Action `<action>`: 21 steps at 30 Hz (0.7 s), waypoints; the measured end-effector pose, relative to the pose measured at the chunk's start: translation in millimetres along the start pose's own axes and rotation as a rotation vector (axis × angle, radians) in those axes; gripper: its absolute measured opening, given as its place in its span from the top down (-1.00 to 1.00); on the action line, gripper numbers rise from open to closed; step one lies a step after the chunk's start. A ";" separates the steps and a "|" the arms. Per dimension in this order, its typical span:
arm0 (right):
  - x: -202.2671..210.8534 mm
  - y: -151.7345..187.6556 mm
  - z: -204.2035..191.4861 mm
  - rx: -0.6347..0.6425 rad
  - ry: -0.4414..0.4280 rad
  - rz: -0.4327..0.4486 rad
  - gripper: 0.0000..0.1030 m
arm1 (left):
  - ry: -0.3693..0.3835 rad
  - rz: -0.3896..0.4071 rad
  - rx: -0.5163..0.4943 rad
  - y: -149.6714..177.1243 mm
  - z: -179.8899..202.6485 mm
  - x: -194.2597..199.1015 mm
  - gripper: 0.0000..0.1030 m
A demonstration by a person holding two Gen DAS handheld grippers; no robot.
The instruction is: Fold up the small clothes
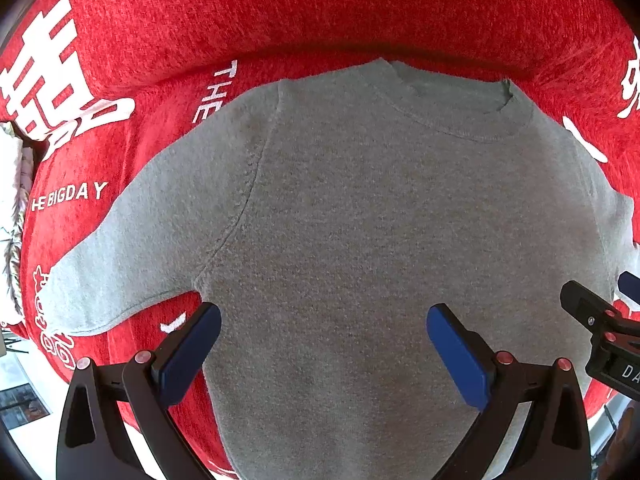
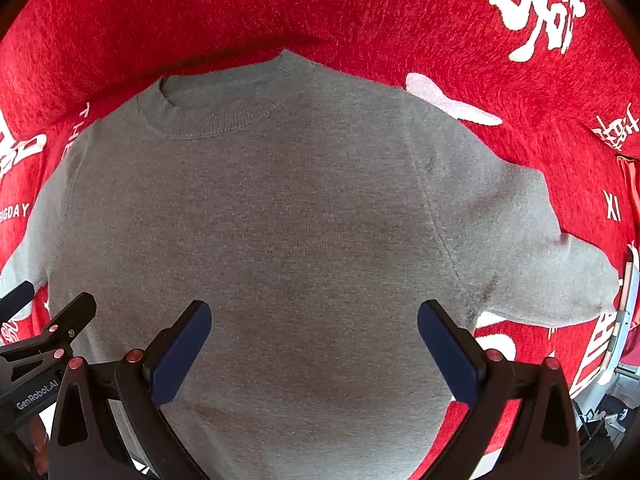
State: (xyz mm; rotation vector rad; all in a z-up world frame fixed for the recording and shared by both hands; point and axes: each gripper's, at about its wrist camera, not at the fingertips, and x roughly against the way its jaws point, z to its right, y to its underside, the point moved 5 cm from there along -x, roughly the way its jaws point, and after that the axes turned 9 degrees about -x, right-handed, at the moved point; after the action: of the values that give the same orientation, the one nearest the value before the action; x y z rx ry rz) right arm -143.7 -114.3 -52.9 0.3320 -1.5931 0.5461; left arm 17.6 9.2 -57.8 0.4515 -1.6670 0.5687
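Note:
A small grey knit sweater (image 1: 360, 220) lies flat and spread out, collar at the far end, both sleeves out to the sides. It also fills the right wrist view (image 2: 280, 220). My left gripper (image 1: 324, 320) is open and empty, hovering over the sweater's lower left part near the left armpit. My right gripper (image 2: 314, 316) is open and empty over the lower right part, near the right armpit. Each gripper shows at the edge of the other's view: the right one (image 1: 600, 320) and the left one (image 2: 44, 332).
The sweater rests on a red blanket (image 1: 280, 12) with white characters and the words "THE BIG DAY" (image 1: 70, 194). The blanket's edge and pale floor show at the lower left (image 1: 24, 400) and lower right (image 2: 616, 392).

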 end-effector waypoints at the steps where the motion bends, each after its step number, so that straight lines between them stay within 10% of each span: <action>1: -0.2 0.3 0.2 0.000 0.000 -0.001 -0.99 | -0.004 0.010 0.000 -0.7 -0.5 0.0 -1.00; 21: -1.0 -3.1 1.7 -0.006 0.004 -0.008 -0.99 | -0.013 0.019 0.003 -0.6 -5.1 -0.3 -1.00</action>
State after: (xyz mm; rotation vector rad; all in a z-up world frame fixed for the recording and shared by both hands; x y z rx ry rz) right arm -143.4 -117.9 -53.4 0.3323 -1.5885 0.5355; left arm 22.0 11.8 -57.4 0.4423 -1.6847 0.5835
